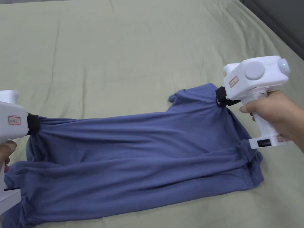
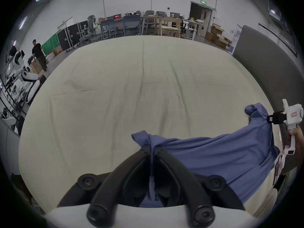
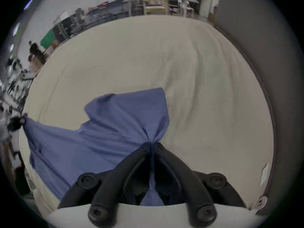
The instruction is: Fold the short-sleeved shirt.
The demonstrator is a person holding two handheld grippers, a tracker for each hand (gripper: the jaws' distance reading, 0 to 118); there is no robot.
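Head view: both hands hold grippers level over the bed [image 1: 118, 44]; left gripper [image 1: 35, 124] and right gripper [image 1: 220, 96] each clamp the shirt [image 1: 142, 154]. Red labels unreadable.

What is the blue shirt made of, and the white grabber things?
The blue shirt looks like soft, thin, matte knit cloth, maybe cotton: it bunches into folds where it is pinched. The right gripper and left gripper have white bodies that look like smooth hard plastic, with matte black jaws.
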